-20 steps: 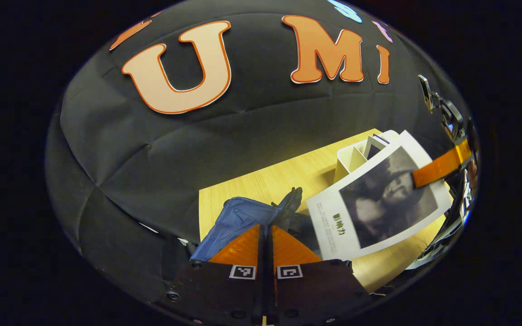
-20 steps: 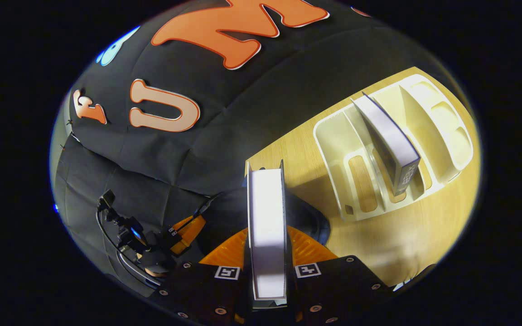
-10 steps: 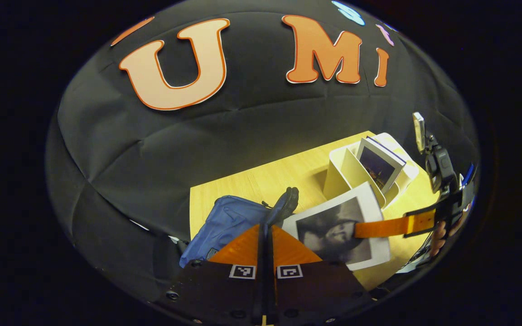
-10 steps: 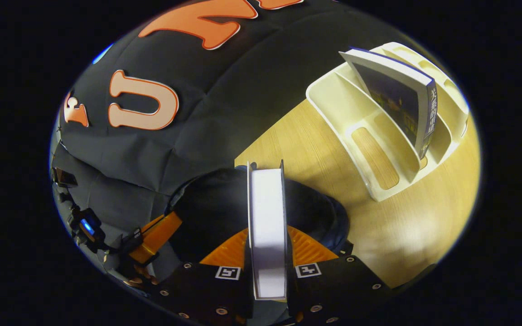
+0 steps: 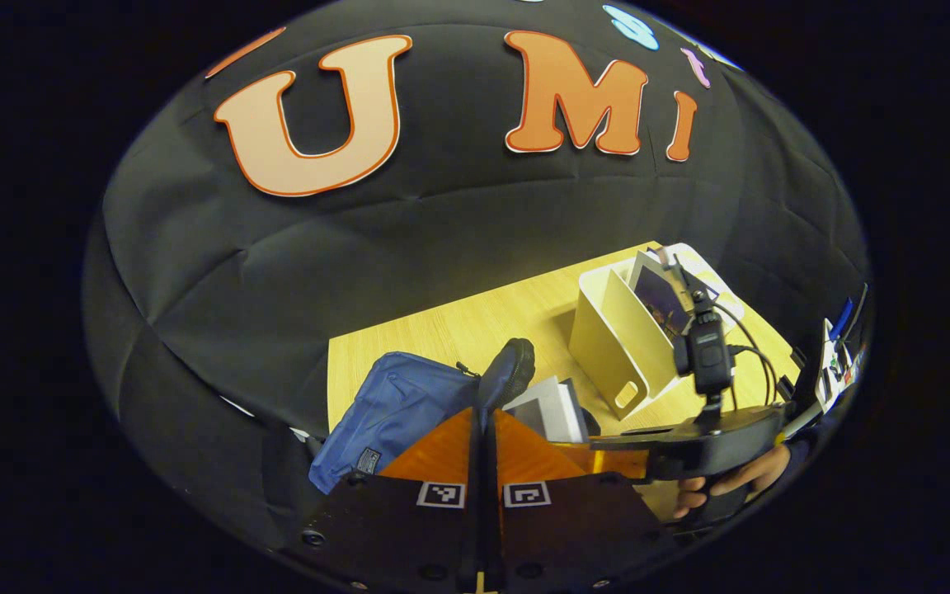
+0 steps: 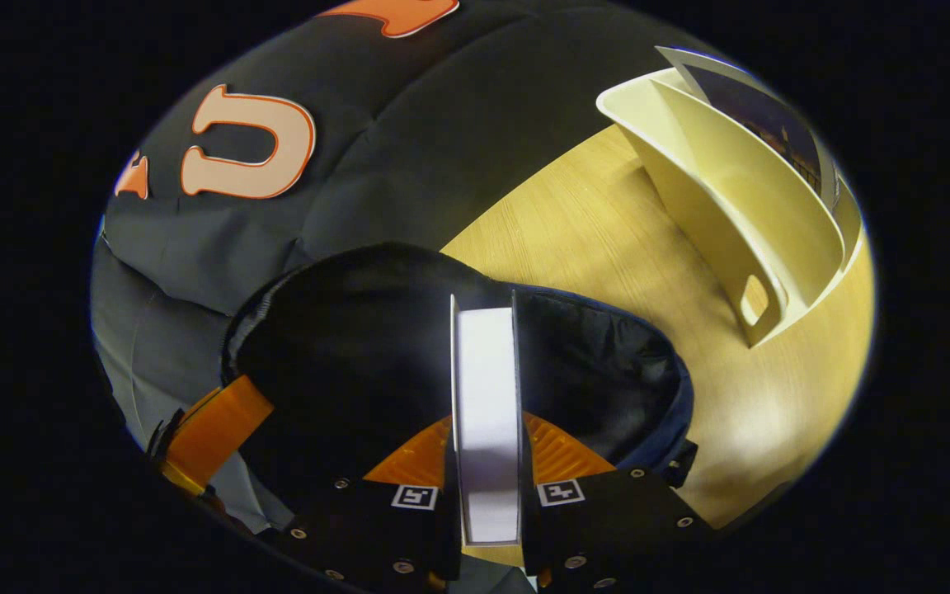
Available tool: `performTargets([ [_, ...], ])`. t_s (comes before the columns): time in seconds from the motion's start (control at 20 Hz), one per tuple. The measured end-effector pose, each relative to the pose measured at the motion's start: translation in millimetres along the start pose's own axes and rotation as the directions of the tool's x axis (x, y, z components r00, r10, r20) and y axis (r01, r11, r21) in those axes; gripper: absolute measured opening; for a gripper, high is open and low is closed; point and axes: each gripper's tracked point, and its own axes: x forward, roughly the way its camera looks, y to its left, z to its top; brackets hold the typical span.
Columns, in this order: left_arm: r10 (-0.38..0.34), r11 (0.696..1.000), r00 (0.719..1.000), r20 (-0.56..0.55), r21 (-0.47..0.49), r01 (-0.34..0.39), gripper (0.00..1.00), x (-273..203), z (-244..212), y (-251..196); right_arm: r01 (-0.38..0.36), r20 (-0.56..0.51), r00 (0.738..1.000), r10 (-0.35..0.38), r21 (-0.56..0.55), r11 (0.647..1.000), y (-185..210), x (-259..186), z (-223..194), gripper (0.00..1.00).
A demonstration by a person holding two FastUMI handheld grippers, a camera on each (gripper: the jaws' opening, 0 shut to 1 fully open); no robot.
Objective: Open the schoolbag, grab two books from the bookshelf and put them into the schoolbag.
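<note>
Over the open schoolbag (image 6: 599,363), the right gripper (image 6: 487,462) is clamping a stiff, light-looking book (image 6: 487,412) by its edges; the left gripper (image 5: 483,445) is pinching the soft bag rim.

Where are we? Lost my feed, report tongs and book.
Right tongs shut on book, its far end over the open schoolbag. Left tongs shut, pinching the bag's flap. Second book on bookshelf. Nothing blocking.

Black claw (image 6: 487,462) body, screws, square markers
</note>
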Motion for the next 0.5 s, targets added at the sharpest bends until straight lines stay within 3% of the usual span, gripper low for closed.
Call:
performTargets([
  [0.3, -0.020, 1.000, 1.000, -0.006, 0.000, 0.020, 0.03, 6, -4, -6, -0.085, 0.057, 0.995, 0.080, 0.091, 0.992, 10, 38, 0, 0.29],
  [0.4, -0.030, 1.000, 0.999, -0.017, -0.008, 0.030, 0.01, 5, -7, -9, -0.056, 0.066, 0.996, 0.051, 0.072, 0.996, 8, 54, -3, 0.33],
  [0.5, -0.044, 0.999, 0.999, -0.025, -0.011, 0.043, 0.01, 7, -9, -16, -0.020, 0.000, 1.000, 0.020, 0.032, 0.999, 5, 64, -20, 0.39],
])
